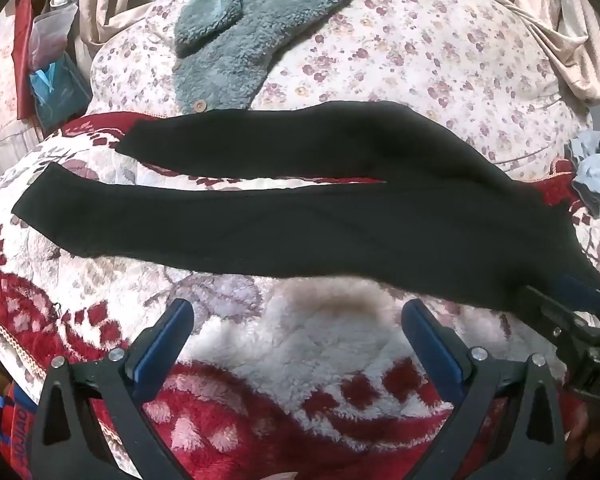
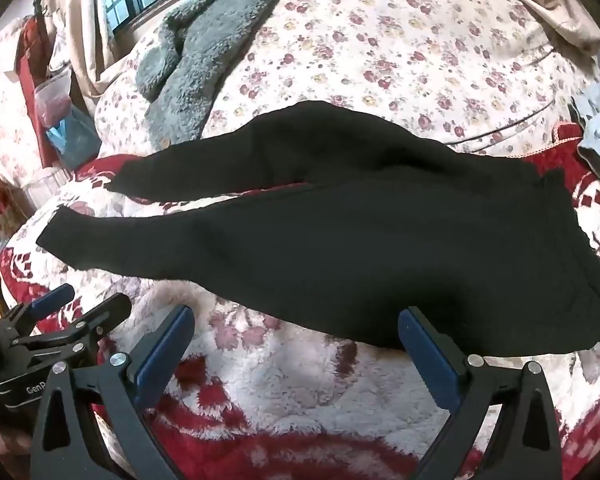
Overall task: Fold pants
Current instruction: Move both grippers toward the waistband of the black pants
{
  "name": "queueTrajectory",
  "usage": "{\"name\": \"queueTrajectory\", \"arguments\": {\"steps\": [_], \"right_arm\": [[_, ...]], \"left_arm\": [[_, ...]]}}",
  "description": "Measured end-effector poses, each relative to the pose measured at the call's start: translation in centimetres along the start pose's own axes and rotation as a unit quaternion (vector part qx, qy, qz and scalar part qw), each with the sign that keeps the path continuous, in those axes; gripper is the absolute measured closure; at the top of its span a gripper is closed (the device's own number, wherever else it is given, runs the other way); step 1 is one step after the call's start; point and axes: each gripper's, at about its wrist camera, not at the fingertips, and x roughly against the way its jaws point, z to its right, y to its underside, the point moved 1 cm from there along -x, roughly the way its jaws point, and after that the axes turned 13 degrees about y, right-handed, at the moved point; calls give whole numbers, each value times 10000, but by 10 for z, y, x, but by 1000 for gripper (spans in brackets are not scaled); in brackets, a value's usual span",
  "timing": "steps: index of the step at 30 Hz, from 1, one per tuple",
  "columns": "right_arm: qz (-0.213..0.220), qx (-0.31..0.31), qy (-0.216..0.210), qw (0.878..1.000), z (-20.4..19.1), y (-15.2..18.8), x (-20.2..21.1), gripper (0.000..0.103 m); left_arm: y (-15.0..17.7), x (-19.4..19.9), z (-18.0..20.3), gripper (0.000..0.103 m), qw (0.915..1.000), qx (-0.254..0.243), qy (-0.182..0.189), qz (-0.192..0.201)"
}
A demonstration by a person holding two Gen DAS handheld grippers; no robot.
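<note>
- Left wrist view: black pants (image 1: pixel 300 216) lie spread flat on a bed covered by a red and white fleece blanket (image 1: pixel 300 340). The two legs run toward the left, parted by a narrow gap; the waist is at the right.
- No fold shows yet, so the task looks to be at its start. Bringing one leg over the other and folding lengthwise are all left to do.
- The left gripper (image 1: pixel 298 324) hovers near the pants' near edge, its jaws wide apart with nothing between them.
- The right gripper (image 1: pixel 568 300) is at the right edge, just beside the waist; its jaws also stand apart. White letters on its body read "DA", the rest cut off.
- Farther away lie a grey fleece garment (image 1: pixel 252 48) and a floral quilt (image 1: pixel 420 60).
- Right wrist view: the pants (image 2: pixel 360 240) fill the middle, waist at near right, still unfolded.
- The right gripper (image 2: pixel 296 328) is spread and empty, at the pants' near edge.
- The left gripper (image 2: pixel 80 304) sits at near left, clear of the pants. Its label reads "GenR", partly hidden.
</note>
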Motion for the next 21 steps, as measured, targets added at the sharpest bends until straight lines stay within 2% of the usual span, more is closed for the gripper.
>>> {"name": "queueTrajectory", "arguments": {"steps": [15, 19, 21], "right_arm": [[-213, 204, 11, 9996, -16, 1, -10, 0], [-258, 210, -15, 9994, -22, 0, -15, 0], [-266, 227, 7, 9994, -24, -1, -17, 0]], "left_arm": [[2, -5, -19, 0, 9999, 128, -48, -1], [4, -3, -34, 0, 9990, 272, -289, 193], [4, -5, -37, 0, 9991, 265, -297, 119]]}}
